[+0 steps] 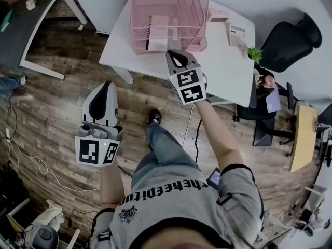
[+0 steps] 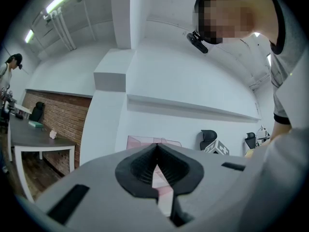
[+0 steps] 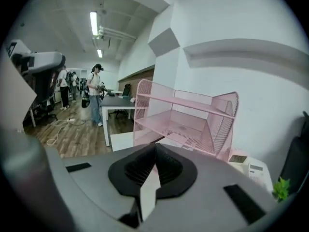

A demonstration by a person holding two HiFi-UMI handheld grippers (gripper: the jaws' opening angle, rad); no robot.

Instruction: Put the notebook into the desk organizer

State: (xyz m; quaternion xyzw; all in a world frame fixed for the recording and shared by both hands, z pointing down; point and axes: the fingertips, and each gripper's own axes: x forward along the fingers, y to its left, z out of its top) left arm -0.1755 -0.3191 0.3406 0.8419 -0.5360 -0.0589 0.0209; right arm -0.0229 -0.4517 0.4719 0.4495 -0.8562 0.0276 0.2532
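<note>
**Notebook seems lodged in organizer; both hand-held grippers shut & empty**

A pale, flat, rectangular notebook (image 1: 157,31) is seen in the head view inside the pink wire-mesh desk organizer (image 1: 140,14), apparently on the bottom tray. Its near edge sits at or just past the tray's front lip. Its ID is judged from shape only, and no cover detail can be read. The organizer stands at the far-left part of the white rectangular counter (image 1: 223,71). A white calculator-like device (image 1: 237,35) and a small green plant (image 1: 255,54) are set well apart to the right.

The right hand-held gripper (image 1: 175,55) is held just in front of the organizer. Its jaws are pressed together w/ nothing between them, as confirmed in the right gripper view (image 3: 154,149), where the upper pink trays (image 3: 193,115) look bare. The left hand-held gripper (image 1: 106,85) is kept off to the side over the wooden plank floor (image 1: 62,118). Its jaw tips also meet and nothing is held (image 2: 155,151).

Handling, as judged:
- The notebook is prob. light and thin, w/ a cover that is stiff enough to slide flat but would bend if pinched at one corner.
- A smooth cover is likely to be slippery against the pads.
- If a re-seat is needed, it is best taken at the middle of the near edge, cover and pages together, or simply nudged inward w/ closed jaw tips.
- The mesh could catch a corner, so a level push is advised.
</note>
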